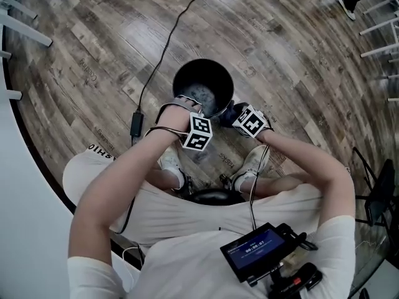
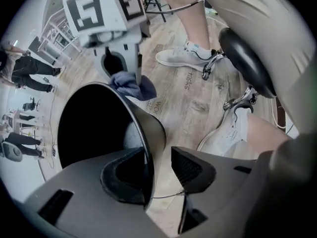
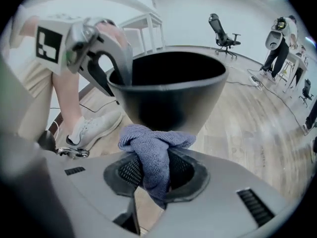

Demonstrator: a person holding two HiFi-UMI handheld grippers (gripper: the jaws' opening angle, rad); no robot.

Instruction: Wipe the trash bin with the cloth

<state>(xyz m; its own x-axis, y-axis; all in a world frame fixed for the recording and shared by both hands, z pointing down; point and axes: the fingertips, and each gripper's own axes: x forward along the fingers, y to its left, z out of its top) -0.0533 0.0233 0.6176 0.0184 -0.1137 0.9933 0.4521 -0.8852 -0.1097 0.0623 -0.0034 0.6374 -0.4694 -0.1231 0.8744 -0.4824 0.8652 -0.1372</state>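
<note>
Straddling the rim of the black trash bin (image 1: 187,69), upper centre of the head view on the wood floor (image 1: 287,48), with the left gripper (image 2: 159,170): jaws apart, one inside the wall, one outside. Clamping a bunched blue-grey cloth (image 3: 154,145) in the right gripper (image 3: 151,175), jaws closed on it, low centre of that view, at the bin's outer wall.

- Grey-brown wood-plank floor (image 1: 299,55) fills the head view, with a pale sheen at upper centre.
- White frame legs (image 1: 25,33) stand at upper left.
- A black power block (image 1: 136,124) lies on the planks at centre left.
- In the right gripper view, a white wall (image 3: 188,6) runs along the top, with a white table (image 3: 143,24) at upper centre and a black office chair (image 3: 222,31) at upper right.
</note>
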